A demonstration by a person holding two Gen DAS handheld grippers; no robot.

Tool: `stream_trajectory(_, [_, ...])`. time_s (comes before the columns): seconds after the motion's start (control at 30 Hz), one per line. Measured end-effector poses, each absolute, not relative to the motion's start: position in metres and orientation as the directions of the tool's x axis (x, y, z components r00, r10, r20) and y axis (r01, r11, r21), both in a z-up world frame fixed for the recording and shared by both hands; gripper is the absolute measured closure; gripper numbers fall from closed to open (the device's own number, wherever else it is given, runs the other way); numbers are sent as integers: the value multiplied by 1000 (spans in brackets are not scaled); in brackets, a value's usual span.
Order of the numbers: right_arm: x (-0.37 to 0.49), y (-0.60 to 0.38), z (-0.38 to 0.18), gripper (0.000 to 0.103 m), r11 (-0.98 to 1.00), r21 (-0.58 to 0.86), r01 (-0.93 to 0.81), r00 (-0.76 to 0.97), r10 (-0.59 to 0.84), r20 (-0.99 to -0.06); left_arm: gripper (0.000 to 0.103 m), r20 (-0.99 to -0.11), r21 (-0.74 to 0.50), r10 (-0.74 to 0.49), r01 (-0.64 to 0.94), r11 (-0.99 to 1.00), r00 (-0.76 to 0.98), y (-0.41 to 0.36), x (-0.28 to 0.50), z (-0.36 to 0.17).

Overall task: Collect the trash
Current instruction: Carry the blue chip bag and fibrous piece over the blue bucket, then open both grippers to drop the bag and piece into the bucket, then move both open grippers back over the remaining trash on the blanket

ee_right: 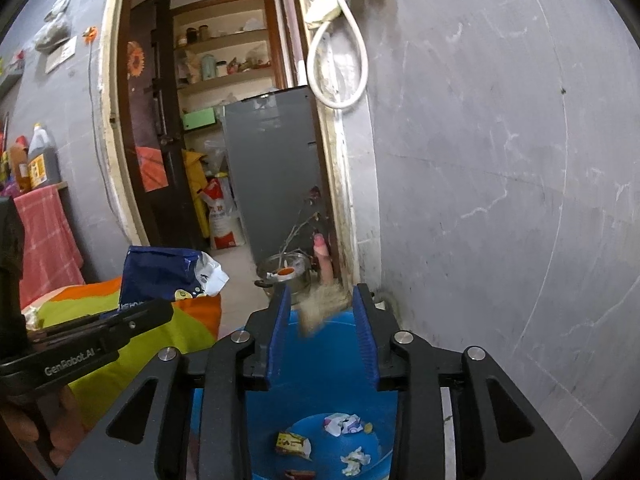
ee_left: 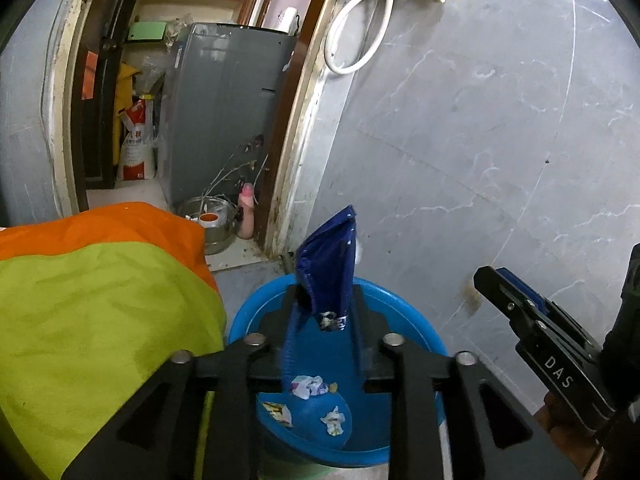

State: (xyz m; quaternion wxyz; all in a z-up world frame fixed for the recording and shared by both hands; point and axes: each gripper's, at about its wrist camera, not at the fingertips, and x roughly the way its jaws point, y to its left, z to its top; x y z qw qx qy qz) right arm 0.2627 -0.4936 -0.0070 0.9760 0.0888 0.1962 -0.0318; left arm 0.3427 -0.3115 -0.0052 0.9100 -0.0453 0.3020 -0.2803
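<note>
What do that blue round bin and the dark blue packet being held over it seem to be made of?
The blue round bin looks like moulded plastic: even colour, smooth, slightly glossy wall. The dark blue packet, clamped in the left gripper, looks like thin plastic or foil film: shiny, creased, with a pale inner lining at its torn end. Which film exactly, I cannot tell.

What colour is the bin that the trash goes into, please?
The bin is bright blue, seen best in the left wrist view.

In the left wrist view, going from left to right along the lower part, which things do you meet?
Green and orange cloth → blue wrapper held in the left gripper above the blue bin → right gripper.
</note>
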Motion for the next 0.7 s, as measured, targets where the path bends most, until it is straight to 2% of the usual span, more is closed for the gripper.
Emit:
stream_trajectory(0.03, [264,-495,-8,65,981,165,100,921,-28,-390,73,-529,-253,-536,481,839,658,-312,344,-6])
stream_trajectory(0.13, [265,-497,-10,65,980,172,104,920,-28,-392,71,-543,-249,-529,477,843,652,-312,344,-9])
stream_trajectory(0.17, [266,-497,-11,63,979,174,104,919,-28,-393,65,-547,-249,-528,475,844,650,-312,345,-9])
stream_trajectory(0.23, [266,-498,-10,59,978,178,107,920,-30,-391,60,-547,-252,-529,476,843,648,-312,345,-10])
stream_trajectory(0.33, [263,-499,-9,53,977,183,111,923,-32,-384,58,-549,-251,-530,477,842,646,-311,345,-12])
stream_trajectory(0.5, [260,-499,-4,45,976,184,120,928,-44,-370,45,-532,-258,-523,461,849,665,-303,342,-8])
stream_trajectory(0.57, [256,-500,-1,34,974,185,128,931,-54,-362,32,-519,-259,-511,444,858,685,-298,339,-5])
stream_trajectory(0.7, [250,-501,5,23,972,192,136,937,-63,-344,12,-483,-271,-488,406,873,727,-285,334,6])
